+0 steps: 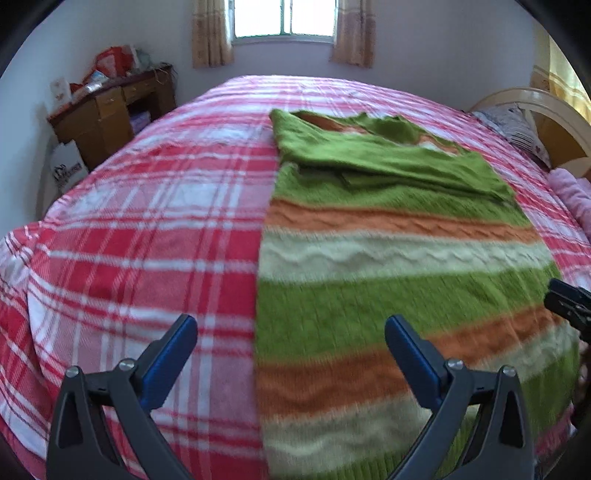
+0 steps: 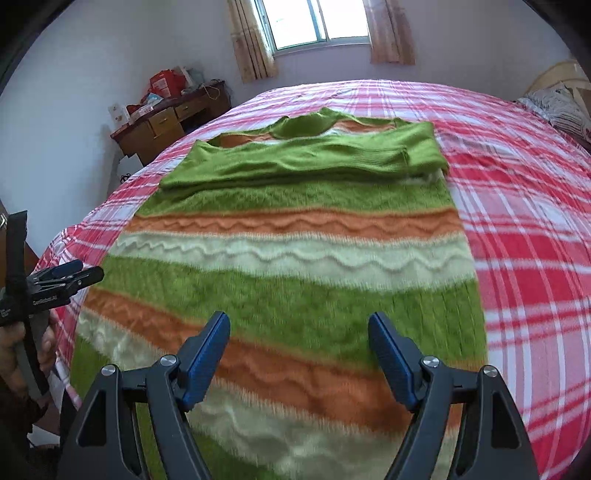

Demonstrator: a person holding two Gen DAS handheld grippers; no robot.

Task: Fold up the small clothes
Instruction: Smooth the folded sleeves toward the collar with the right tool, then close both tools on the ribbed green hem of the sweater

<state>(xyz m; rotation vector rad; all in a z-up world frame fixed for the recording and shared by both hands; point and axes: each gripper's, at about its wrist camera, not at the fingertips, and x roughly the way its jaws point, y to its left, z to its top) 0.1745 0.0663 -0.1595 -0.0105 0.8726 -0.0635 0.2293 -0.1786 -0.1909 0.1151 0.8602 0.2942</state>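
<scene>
A green, orange and cream striped knit sweater (image 1: 399, 258) lies flat on the bed, both green sleeves folded across its chest (image 1: 388, 162). It also shows in the right wrist view (image 2: 295, 266). My left gripper (image 1: 291, 328) is open and empty, hovering above the sweater's left edge near the hem. My right gripper (image 2: 299, 325) is open and empty, above the lower middle of the sweater. The left gripper shows at the left edge of the right wrist view (image 2: 66, 277); the right gripper's tip shows at the right edge of the left wrist view (image 1: 569, 301).
The red and white plaid bedspread (image 1: 147, 229) covers the bed. A wooden desk (image 1: 107, 110) with clutter stands at the far left wall. Pillows (image 1: 517, 129) and a headboard (image 1: 554, 110) are at the right. A curtained window (image 1: 284, 18) is behind the bed.
</scene>
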